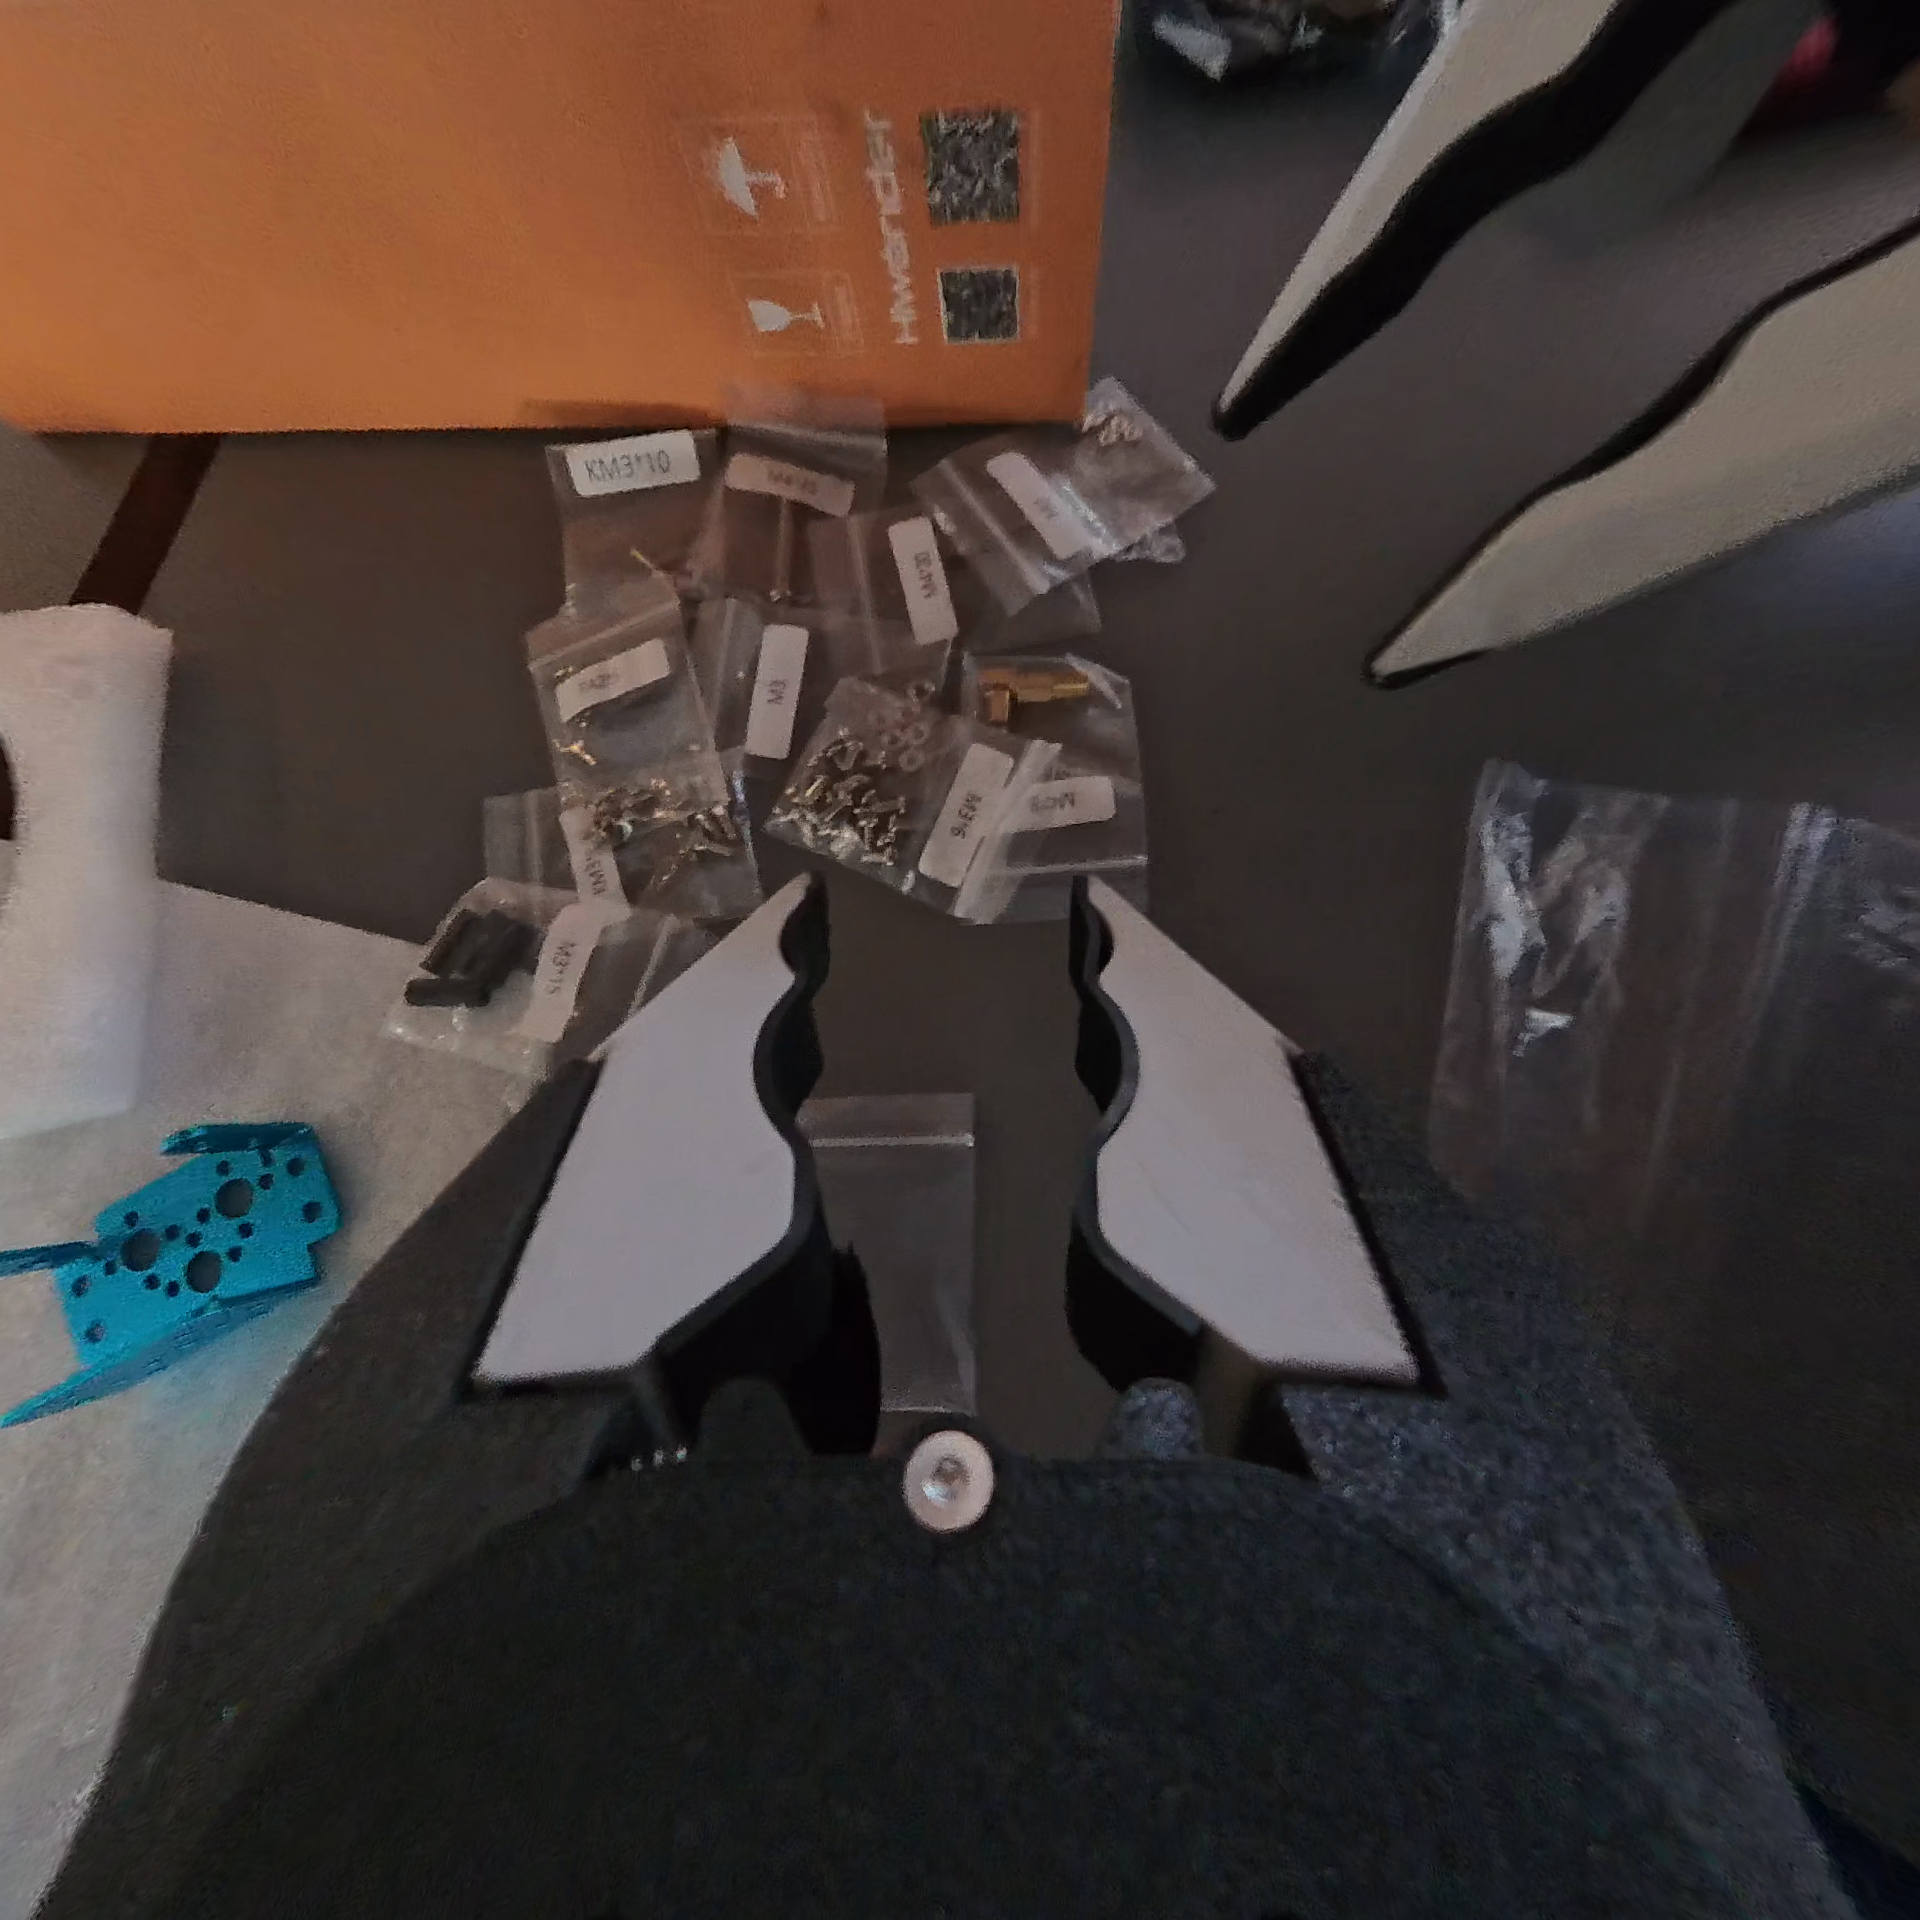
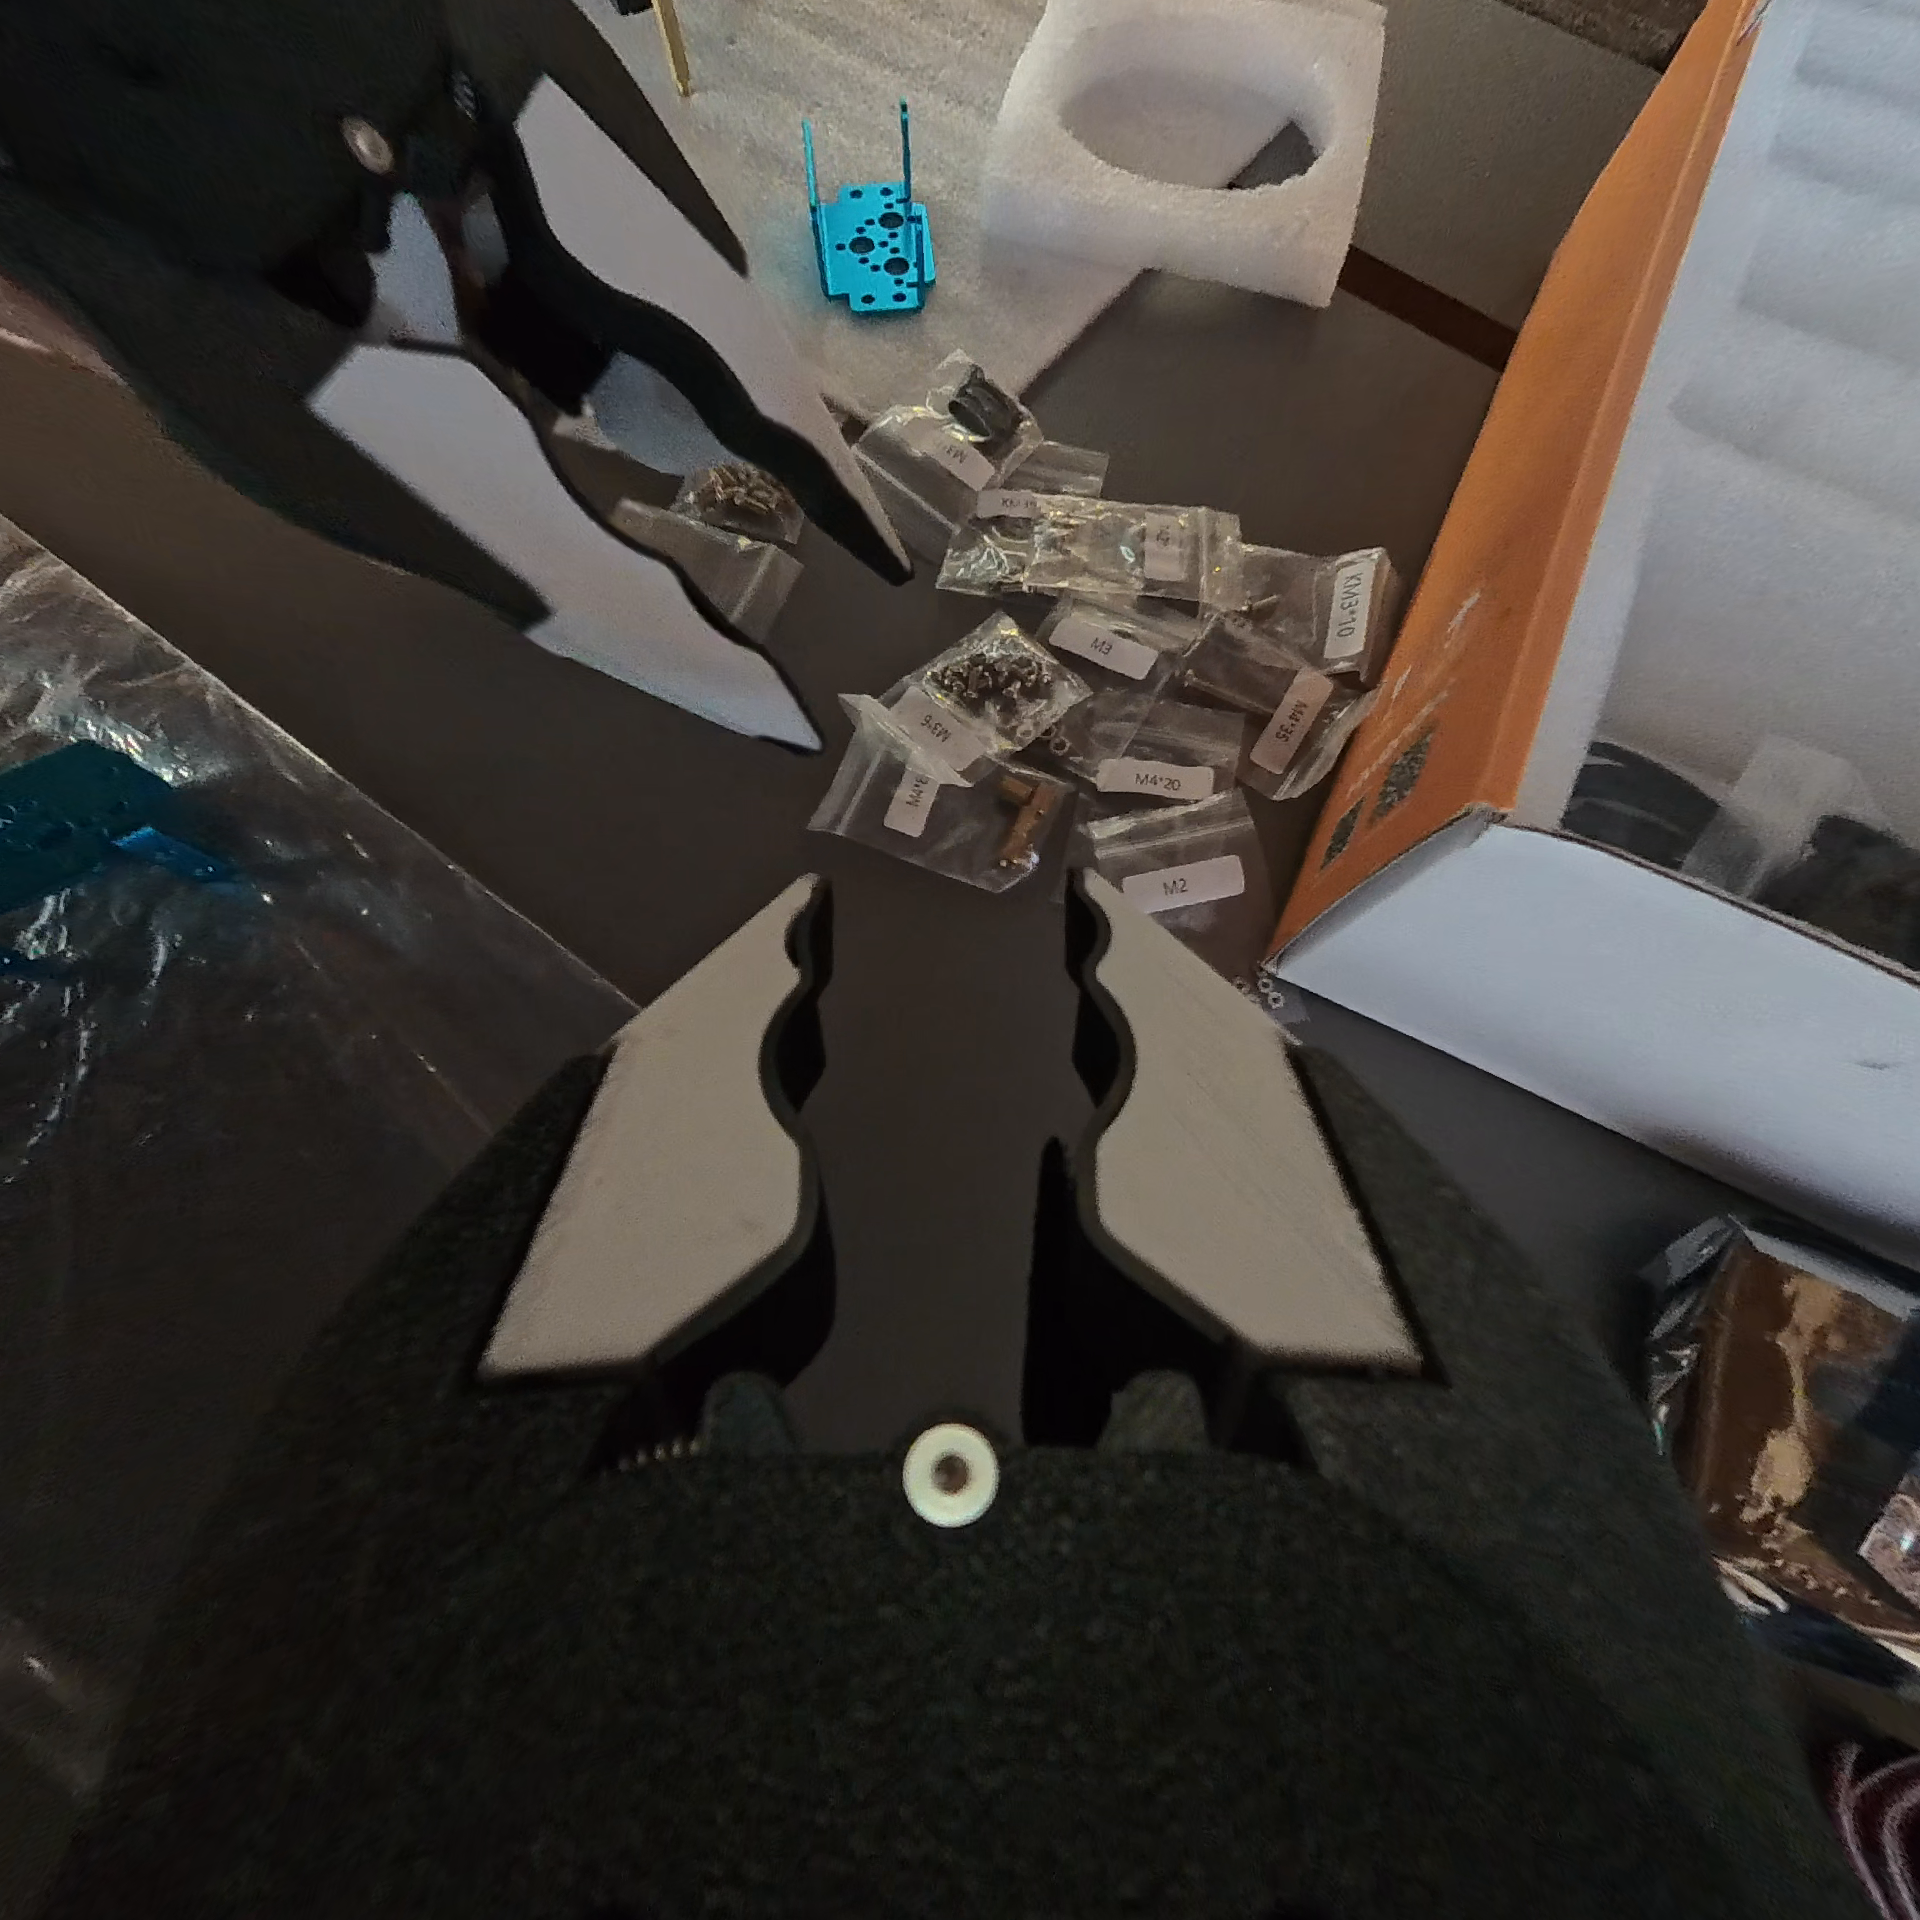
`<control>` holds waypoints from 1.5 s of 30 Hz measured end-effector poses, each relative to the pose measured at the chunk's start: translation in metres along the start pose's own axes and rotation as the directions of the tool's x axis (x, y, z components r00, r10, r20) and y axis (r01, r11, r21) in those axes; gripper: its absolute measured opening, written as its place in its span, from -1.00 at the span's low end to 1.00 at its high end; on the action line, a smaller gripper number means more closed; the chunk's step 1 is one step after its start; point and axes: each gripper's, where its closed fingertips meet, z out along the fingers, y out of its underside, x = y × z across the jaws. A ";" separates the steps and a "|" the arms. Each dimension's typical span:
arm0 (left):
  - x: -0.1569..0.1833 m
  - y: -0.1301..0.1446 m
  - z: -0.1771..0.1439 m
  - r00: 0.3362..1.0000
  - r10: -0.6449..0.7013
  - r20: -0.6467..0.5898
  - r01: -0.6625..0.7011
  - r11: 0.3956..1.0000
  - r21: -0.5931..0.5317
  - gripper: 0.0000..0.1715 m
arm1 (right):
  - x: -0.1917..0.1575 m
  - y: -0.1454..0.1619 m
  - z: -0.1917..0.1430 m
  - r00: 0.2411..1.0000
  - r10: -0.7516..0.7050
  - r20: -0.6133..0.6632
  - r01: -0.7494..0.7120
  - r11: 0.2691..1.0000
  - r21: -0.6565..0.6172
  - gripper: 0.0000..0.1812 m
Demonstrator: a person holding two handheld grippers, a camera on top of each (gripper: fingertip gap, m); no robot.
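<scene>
my left hand-held gripper (image 1: 940,904) hangs spread wide over the dark desk (image 1: 312,644), holding nothing; a small clear bag (image 1: 894,1195) lies beneath its fingers, and the pile of labelled screw bags (image 1: 831,707) sits just beyond the tips. my right hand-held gripper (image 2: 948,902), equally wide and empty, points at the same pile (image 2: 1101,675) beside the orange box (image 2: 1538,540). a blue perforated bracket (image 2: 868,244) rests on white foam (image 2: 1164,156).
</scene>
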 end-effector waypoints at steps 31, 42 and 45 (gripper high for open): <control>-0.056 -0.051 0.049 1.000 0.012 0.006 -0.012 1.000 0.009 -0.39 | 0.011 -0.002 -0.006 0.999 0.031 -0.035 -0.031 0.999 0.014 -0.55; -0.079 -0.071 0.092 0.917 -0.287 -0.278 0.289 0.957 -0.034 -0.56 | 0.011 -0.003 -0.007 0.999 0.035 -0.028 -0.035 0.999 0.020 -0.56; -0.083 -0.063 0.091 0.911 -0.301 -0.281 0.290 0.954 -0.082 -0.99 | 0.012 -0.003 -0.008 0.999 0.042 -0.030 -0.041 0.999 0.024 -0.57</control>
